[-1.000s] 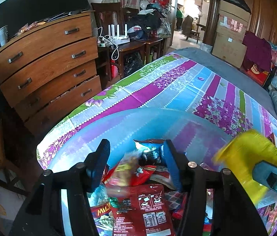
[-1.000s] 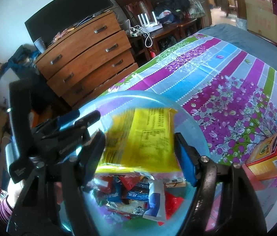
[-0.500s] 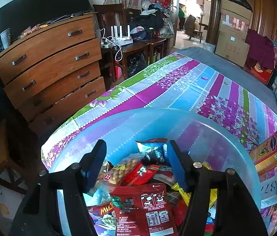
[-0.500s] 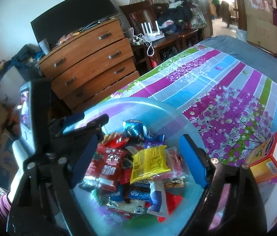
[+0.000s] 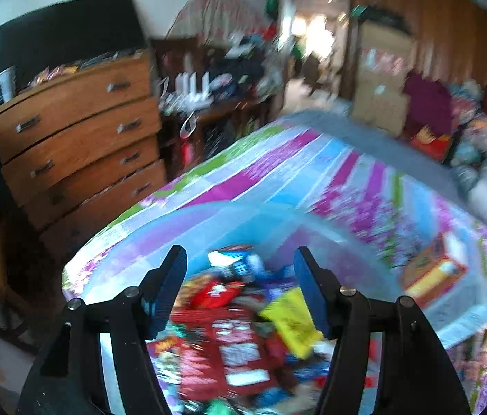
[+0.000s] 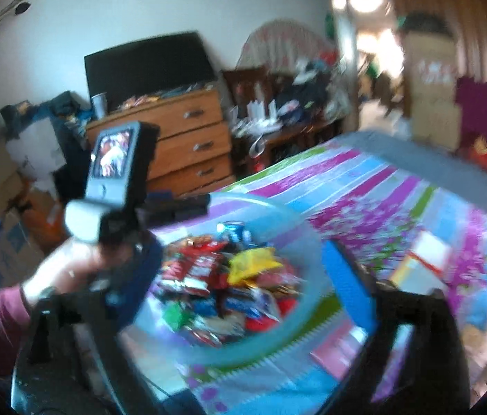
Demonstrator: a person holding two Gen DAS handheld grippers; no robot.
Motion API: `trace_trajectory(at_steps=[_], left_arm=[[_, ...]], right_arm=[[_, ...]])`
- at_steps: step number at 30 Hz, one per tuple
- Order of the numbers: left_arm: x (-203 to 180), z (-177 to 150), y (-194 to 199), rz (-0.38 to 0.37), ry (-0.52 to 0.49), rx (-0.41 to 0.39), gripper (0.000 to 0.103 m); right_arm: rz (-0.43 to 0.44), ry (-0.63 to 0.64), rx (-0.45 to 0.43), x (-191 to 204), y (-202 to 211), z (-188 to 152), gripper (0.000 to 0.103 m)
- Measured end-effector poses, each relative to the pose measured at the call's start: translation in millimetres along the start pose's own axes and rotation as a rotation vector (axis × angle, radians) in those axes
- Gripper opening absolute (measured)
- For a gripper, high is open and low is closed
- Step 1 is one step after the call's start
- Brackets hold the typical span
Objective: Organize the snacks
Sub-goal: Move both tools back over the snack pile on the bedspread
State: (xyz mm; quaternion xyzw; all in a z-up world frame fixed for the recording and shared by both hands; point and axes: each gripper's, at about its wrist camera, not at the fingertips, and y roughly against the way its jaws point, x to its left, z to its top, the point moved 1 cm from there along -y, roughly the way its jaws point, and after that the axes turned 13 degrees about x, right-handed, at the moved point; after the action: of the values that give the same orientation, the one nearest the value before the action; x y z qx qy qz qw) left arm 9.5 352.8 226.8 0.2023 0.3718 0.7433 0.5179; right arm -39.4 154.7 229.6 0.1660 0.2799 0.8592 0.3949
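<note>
My right gripper [image 6: 243, 276] has just spread its jaws wide and holds nothing; the yellow packet [image 6: 252, 264] it carried a second ago now lies in the blue tub [image 6: 307, 242] on the bed; my left gripper [image 5: 240, 290], half open, hangs empty above it.

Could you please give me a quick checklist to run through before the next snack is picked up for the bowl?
1. Right gripper empty: ok. Its fingers have just been opening, and nothing is between them.
2. Yellow packet landed in the blue bowl: ok; it lies on top of the pile.
3. Left gripper empty: ok. Its fingers have just been opening; they hang apart over the snacks and pinch none.
4. Next item in sight: ok. The orange box lies on the striped bedsheet, to the right of the bowl.
5. Bowl has room: cannot tell, the views are blurred.
</note>
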Motion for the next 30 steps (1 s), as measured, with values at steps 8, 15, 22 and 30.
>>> trace_trajectory(at_steps=[8, 15, 22, 30], left_arm=[[-113.2, -80.1, 92.9, -0.222, -0.345, -0.183, 0.081], [-211.6, -165.2, 108.2, -0.414, -0.603, -0.057, 0.081], [-265.8, -207.7, 74.7, -0.42, -0.674, 0.115, 0.081], [-295.1, -213.8, 41.1, -0.398, -0.669, 0.183, 0.081]], right_arm=[[-0.066, -0.267, 0.094, -72.1, 58.5, -135.4, 0.103], [-0.295, -0.727, 0.288, -233.3, 99.4, -268.6, 0.089], [-0.289, -1.019, 0.319, -353.6, 95.3, -329.6, 0.081], [-0.409, -1.03, 0.365, -394.2, 60.5, -305.9, 0.095]])
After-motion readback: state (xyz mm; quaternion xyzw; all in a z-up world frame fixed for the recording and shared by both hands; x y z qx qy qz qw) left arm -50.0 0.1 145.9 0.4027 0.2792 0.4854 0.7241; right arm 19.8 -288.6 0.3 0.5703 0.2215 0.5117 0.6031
